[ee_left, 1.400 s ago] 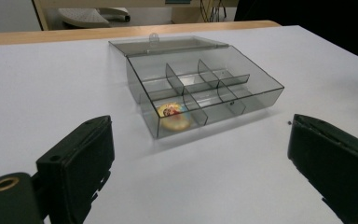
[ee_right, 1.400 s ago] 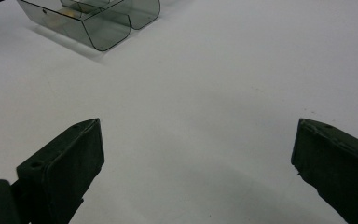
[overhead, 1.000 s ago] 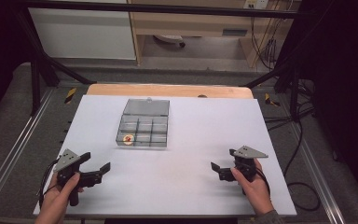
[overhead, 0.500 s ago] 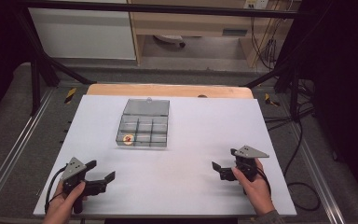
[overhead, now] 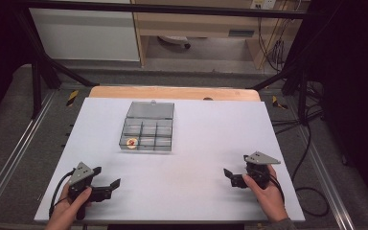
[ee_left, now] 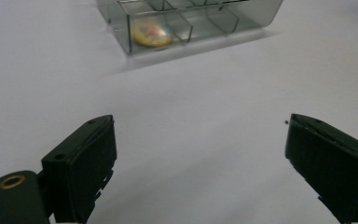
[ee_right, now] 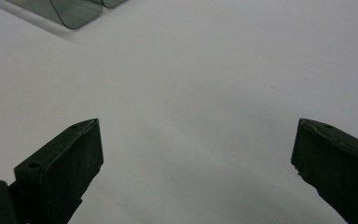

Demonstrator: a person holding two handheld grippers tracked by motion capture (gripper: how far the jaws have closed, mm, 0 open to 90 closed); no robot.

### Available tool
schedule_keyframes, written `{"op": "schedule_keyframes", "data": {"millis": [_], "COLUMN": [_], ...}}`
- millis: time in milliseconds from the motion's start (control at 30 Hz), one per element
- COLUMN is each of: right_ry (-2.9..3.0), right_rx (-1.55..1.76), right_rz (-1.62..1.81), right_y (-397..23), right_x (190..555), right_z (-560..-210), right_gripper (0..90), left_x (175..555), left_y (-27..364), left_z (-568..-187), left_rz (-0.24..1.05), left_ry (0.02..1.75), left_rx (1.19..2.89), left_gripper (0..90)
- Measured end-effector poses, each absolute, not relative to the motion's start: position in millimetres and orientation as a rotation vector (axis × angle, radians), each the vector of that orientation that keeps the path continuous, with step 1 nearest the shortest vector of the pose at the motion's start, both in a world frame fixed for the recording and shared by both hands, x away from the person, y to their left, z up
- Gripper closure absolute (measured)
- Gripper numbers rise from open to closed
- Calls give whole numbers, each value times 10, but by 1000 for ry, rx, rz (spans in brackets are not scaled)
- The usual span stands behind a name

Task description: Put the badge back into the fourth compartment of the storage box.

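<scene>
Organizer box (overhead: 146, 127) well ahead of left gripper (overhead: 106, 188); both grippers spread, empty.

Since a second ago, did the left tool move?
Yes. The left tool slid toward the table's near edge, farther from the box.

We see a clear grey box (overhead: 147, 127) holding a yellow-and-red piece (overhead: 132, 142) on our white desk (overhead: 187, 182); both hand-held grippers are black.

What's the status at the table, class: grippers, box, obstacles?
Left gripper open, right gripper open, both empty. Clear compartment box open, apart from both, one small round piece inside. White table between bare.
</scene>
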State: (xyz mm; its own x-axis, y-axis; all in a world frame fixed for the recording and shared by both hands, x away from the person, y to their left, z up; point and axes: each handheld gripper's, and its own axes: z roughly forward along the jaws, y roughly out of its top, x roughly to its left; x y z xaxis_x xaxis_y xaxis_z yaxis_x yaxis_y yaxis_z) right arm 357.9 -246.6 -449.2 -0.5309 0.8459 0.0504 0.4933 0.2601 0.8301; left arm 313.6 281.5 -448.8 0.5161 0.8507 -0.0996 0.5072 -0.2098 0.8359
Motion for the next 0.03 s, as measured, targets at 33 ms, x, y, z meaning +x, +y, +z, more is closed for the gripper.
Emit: {"op": "schedule_keyframes", "data": {"millis": [33], "right_ry": [2136], "right_rx": [1236], "right_rz": [1152], "right_y": [-2459], "right_x": [3601], "right_z": [-4521], "right_gripper": [29], "left_x": [3145], "left_y": [2822], "left_z": [-4493], "left_rz": [486], "left_ry": [1129], "left_rx": [1874], "left_gripper": [90]}}
